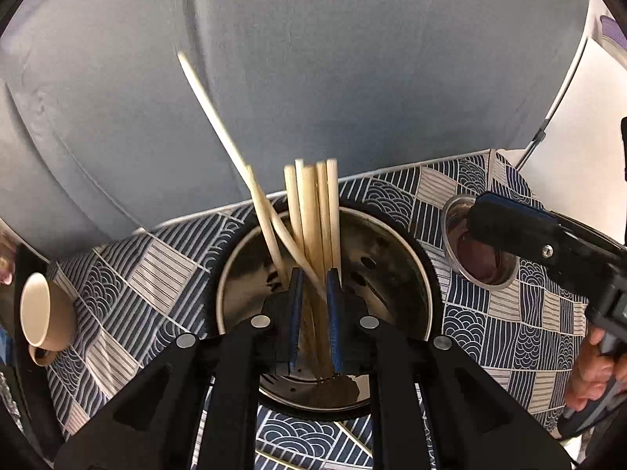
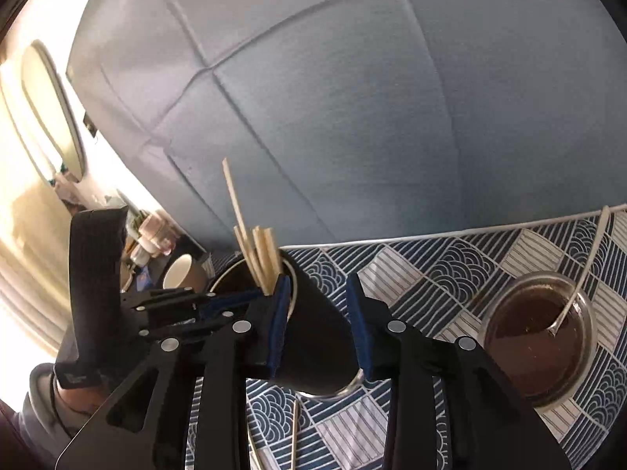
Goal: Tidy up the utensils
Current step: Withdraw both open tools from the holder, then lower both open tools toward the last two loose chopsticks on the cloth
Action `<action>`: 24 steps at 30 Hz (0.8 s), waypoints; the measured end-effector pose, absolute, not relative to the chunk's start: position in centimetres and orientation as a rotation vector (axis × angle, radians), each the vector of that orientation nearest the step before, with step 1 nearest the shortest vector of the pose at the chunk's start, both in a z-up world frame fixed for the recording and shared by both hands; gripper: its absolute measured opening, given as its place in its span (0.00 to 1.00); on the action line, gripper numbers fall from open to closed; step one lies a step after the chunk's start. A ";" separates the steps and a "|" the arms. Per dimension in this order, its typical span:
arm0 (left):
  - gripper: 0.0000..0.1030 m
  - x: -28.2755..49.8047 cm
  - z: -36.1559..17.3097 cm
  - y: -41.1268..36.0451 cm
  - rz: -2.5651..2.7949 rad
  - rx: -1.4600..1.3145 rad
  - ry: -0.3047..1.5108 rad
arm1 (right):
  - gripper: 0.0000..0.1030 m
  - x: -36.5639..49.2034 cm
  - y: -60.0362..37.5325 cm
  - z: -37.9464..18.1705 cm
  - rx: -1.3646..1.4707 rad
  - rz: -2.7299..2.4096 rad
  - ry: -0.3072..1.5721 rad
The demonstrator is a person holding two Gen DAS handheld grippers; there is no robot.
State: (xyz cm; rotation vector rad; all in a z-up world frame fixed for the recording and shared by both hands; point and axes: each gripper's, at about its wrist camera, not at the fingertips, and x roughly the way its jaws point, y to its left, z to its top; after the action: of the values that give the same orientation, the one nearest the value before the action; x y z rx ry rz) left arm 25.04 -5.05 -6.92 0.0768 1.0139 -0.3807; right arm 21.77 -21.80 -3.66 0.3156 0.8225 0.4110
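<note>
Left wrist view: the left gripper (image 1: pixel 315 274) reaches into a black-sided steel utensil holder (image 1: pixel 407 270), its blue pads narrowly parted around a bundle of wooden chopsticks (image 1: pixel 313 211); whether they pinch is unclear. Beyond stands a steel cup (image 1: pixel 505 280) on the patterned tablecloth (image 1: pixel 509 325), with a beige mug (image 1: pixel 37 309) far left. The right wrist view shows the right gripper (image 2: pixel 319 325) straddling the holder's dark wall, jaws apart and seemingly not pressing it. Only this view reveals a loose chopstick (image 2: pixel 294 434) lying on the cloth and a spoon (image 2: pixel 588 262) resting in the cup. Judging by this, most chopsticks are stowed; stragglers remain.
</note>
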 end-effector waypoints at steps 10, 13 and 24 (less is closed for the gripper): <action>0.42 22.1 -2.8 -1.5 -0.349 0.014 0.926 | 0.32 21.2 -21.6 -4.0 0.325 0.425 0.837; 0.55 21.0 -2.1 0.2 -0.291 0.015 0.905 | 0.40 20.6 -20.8 -4.2 0.309 0.438 0.846; 0.89 17.1 -5.3 5.5 -0.141 -0.066 0.998 | 0.66 17.9 -18.0 -4.2 0.200 0.465 0.868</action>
State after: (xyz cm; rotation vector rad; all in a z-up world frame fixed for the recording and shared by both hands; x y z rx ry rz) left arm 17.14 5.49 -5.26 -0.0657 0.9983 -0.1413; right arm 17.88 -17.98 -4.22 0.1999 0.8681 0.4650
